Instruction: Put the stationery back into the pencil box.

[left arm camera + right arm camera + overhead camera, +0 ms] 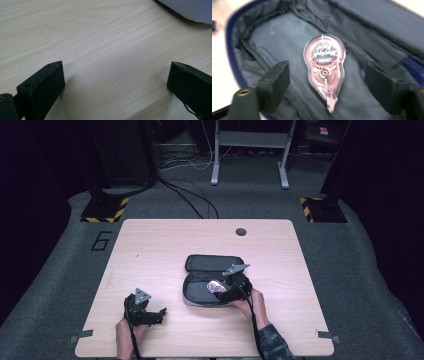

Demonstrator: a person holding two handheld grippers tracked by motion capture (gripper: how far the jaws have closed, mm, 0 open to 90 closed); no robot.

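Note:
A dark zip case (212, 263) lies open at the middle of the wooden table (165, 245). Inside on its grey lining (274, 42) rests a pink see-through correction tape roller (325, 67), also visible from above (215, 285). My right gripper (328, 82) hovers over the case (222, 289); its jaws stand apart on either side of the roller without touching it. My left gripper (161, 314) sits low near the front left of the table. Its jaws (116, 77) are wide apart over bare wood, with a grey corner of the case (190, 10) at the upper right.
A small round hole (241, 231) marks the far side of the table. Beyond it lie floor cables (195, 195), a grey stand (250, 150) and hazard-striped bases (105, 210). A "6" (101, 240) is marked on the floor at left.

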